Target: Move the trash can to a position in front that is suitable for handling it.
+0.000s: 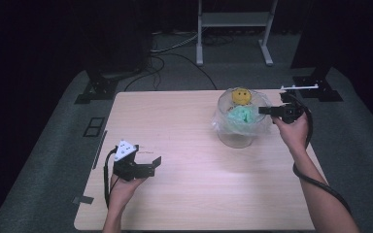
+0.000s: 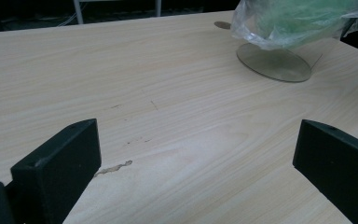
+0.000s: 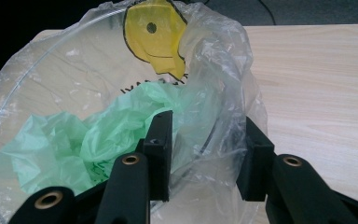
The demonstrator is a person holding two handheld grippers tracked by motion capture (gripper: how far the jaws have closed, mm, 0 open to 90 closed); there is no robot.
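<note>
The table [image 1: 189, 194] lies bare across its near and left parts. A glass bowl [image 1: 238, 138] lined with a clear plastic bag [image 3: 223, 70] stands far right, near the edge. The right gripper [image 3: 205, 154] straddles rim and bag, seemingly pinching them; the bag veils one pad. The left gripper [image 2: 196, 163] rests spread, near left.

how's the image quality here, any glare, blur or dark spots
High view: table lit, surroundings nearly black, soft glare mid-table. Left gripper view: jaws blurred up close, pale sheen on the wood. Right gripper view: plastic bag glints, near jaws soft.
</note>
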